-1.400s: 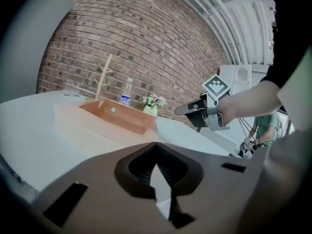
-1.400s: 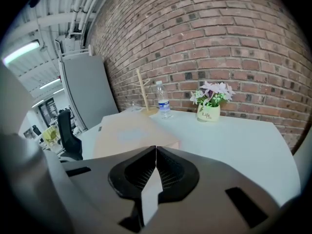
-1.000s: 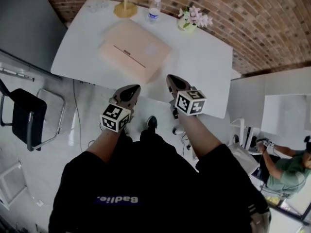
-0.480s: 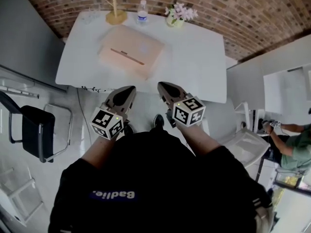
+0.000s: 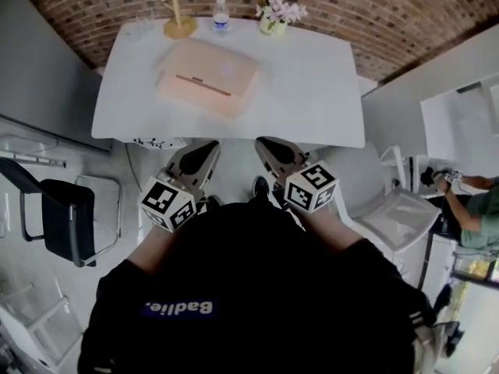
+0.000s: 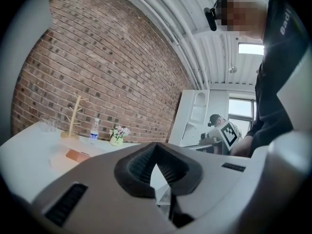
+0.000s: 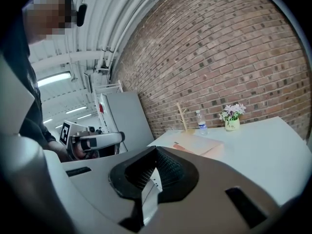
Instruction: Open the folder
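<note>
A closed peach-pink folder [image 5: 207, 76] with a darker strip on its cover lies flat on the white table [image 5: 312, 92], toward its far left. It also shows in the left gripper view as the folder [image 6: 73, 156] and in the right gripper view as the folder [image 7: 200, 143]. My left gripper [image 5: 206, 148] and right gripper [image 5: 265, 144] hang side by side in front of the table's near edge, well short of the folder. Both are shut with nothing between the jaws, as the left gripper [image 6: 155, 150] and right gripper [image 7: 156, 154] show close up.
Along the table's far edge stand a wooden branch stand [image 5: 178, 14], a water bottle [image 5: 221, 15], a flower vase [image 5: 274, 15] and some glasses [image 5: 140, 26]. A black chair [image 5: 66, 220] is at left. White furniture and a seated person [image 5: 475, 209] are at right.
Both grippers have risen and drawn closer to my body, still shut. The table now sits higher and squarer in the head view. The folder has not moved.
</note>
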